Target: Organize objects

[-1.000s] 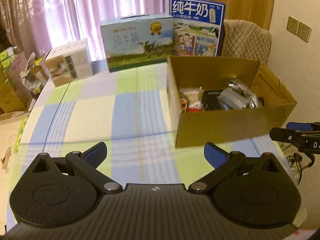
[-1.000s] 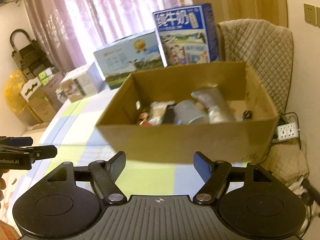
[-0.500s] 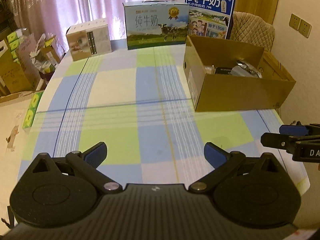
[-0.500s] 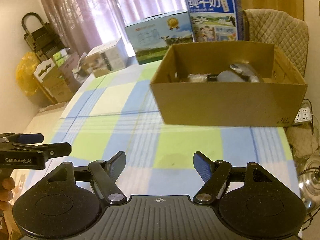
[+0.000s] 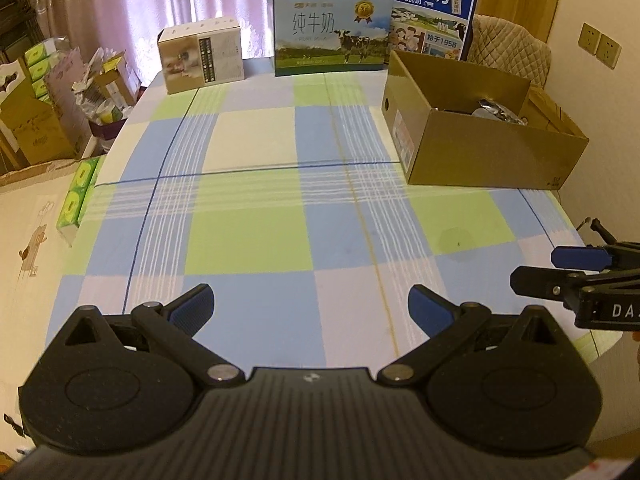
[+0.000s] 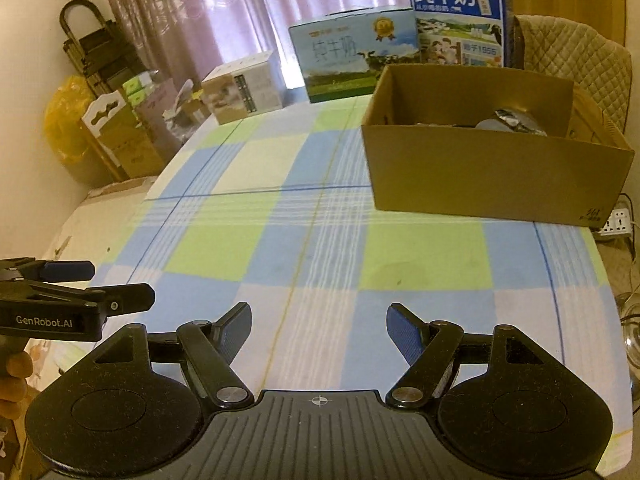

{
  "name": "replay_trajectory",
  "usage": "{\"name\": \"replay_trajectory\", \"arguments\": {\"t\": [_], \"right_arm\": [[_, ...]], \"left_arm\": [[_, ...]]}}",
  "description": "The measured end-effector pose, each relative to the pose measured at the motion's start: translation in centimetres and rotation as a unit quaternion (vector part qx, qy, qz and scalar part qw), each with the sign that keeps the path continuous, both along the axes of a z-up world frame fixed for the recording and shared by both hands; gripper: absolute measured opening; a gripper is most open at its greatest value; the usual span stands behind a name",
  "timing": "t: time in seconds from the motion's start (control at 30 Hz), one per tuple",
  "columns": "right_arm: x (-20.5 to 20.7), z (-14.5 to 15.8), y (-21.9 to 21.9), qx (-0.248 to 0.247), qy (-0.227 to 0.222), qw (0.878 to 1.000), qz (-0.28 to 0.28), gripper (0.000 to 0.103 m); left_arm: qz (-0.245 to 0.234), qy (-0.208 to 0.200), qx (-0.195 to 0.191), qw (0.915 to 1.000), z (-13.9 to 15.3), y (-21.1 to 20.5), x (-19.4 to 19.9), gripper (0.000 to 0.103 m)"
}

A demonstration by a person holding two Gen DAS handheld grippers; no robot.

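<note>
Left tool (image 5: 310, 306) and right tool (image 6: 319, 330), each with its blue-padded fingers spread apart and nothing between them, held above the near edge of the checked tabletop (image 5: 248, 236). Cardboard box (image 5: 480, 148), the landmark, stands open-topped on the far right part of the tabletop; inside it lie silvery foil packets (image 5: 498, 111) and other items too hidden by the box wall to identify. Directly behind the box stands a tall blue milk carton (image 5: 430, 20), upright, with a quilted chair back (image 5: 512, 50) to the right of that. To the left of the box, along the far edge of the tabletop, stands a wide milk case with a cow picture (image 5: 332, 40), and farther left a smaller white-and-tan carton (image 5: 202, 56), apart from it. The tabletop between the tools and the box carries only its blue, green and white cloth. In the right wrist view the left tool shows at the left edge, a person's fingers (image 6: 16, 376) gripping its handle below. Beyond the tabletop's left side, well away from the box, cardboard cartons (image 6: 120, 136) stand on the floor.
</note>
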State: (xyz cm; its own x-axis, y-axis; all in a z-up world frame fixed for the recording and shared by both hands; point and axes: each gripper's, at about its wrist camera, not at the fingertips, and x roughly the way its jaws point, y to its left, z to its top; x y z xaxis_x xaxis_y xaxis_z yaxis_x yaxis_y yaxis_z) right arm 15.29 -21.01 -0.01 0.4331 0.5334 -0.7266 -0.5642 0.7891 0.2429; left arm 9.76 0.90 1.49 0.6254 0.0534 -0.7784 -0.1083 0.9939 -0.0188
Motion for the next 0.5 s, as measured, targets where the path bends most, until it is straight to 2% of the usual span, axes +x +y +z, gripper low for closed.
{"name": "replay_trajectory", "arguments": {"t": [0.5], "right_arm": [[-3.1,-0.4,1.9,-0.008,-0.001,1.000,0.006,0.072]], "left_arm": [[0.004,0.001,-0.007,1.0000,-0.5,1.7,-2.9,0.102]]}}
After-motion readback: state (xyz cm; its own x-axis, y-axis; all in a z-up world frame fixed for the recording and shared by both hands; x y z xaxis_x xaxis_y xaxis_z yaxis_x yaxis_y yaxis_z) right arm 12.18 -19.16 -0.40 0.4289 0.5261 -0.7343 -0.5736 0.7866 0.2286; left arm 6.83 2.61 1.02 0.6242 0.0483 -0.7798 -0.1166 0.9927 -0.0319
